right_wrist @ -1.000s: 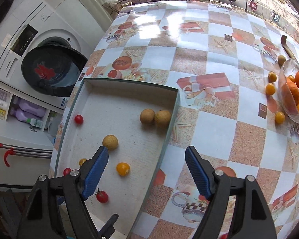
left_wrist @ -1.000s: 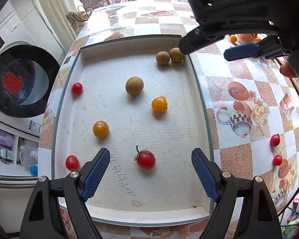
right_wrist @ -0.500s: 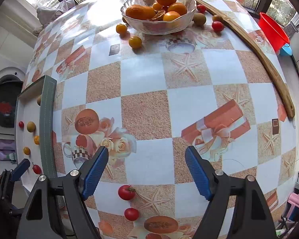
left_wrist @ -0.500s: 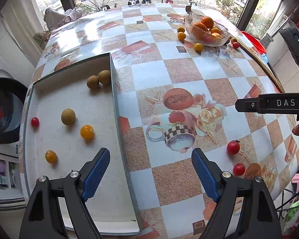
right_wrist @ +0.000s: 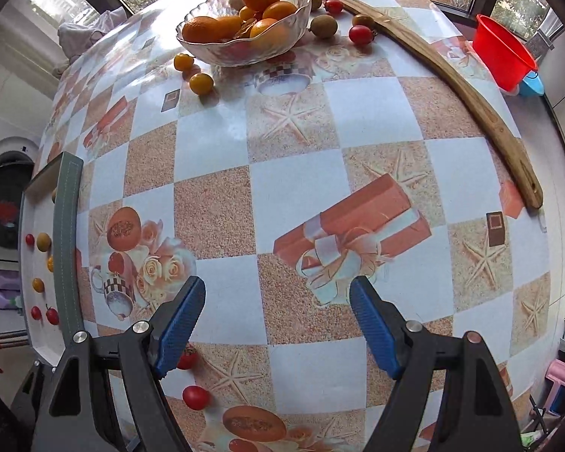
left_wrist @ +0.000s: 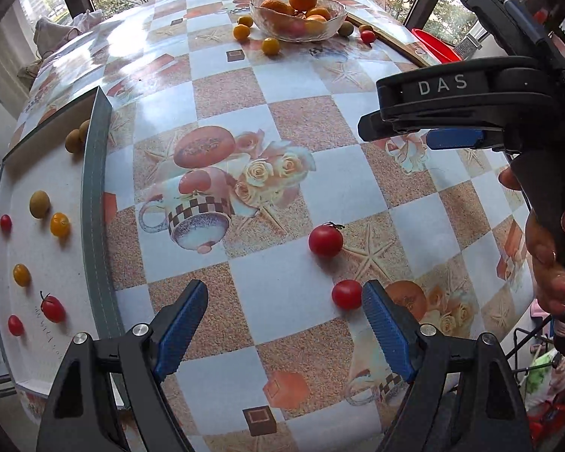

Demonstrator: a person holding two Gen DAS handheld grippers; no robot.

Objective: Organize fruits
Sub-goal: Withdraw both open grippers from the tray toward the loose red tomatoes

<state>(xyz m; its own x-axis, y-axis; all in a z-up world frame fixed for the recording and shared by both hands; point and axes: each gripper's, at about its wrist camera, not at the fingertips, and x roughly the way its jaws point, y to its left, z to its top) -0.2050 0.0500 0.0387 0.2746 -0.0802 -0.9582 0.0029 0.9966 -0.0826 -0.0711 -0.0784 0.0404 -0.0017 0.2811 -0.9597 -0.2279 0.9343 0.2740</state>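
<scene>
- Hanging over the tabletop (left_wrist: pixel 282 286), the left gripper (left_wrist: pixel 284 324) is wide open and holds nothing.
- Two tomatoes (left_wrist: pixel 325 240) lie near the tabletop's near edge.
- The right gripper (right_wrist: pixel 276 320) is wide open and empty too.
- The tray (left_wrist: pixel 94 203) at the left edge holds small fruits.
- The bowl (right_wrist: pixel 244 43) of oranges sits at the far edge.

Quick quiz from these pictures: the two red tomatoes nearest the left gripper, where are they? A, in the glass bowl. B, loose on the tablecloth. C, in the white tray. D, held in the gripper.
B: both tomatoes lie on the checked tablecloth just ahead of the open left gripper, outside the tray and far from the bowl.
</scene>
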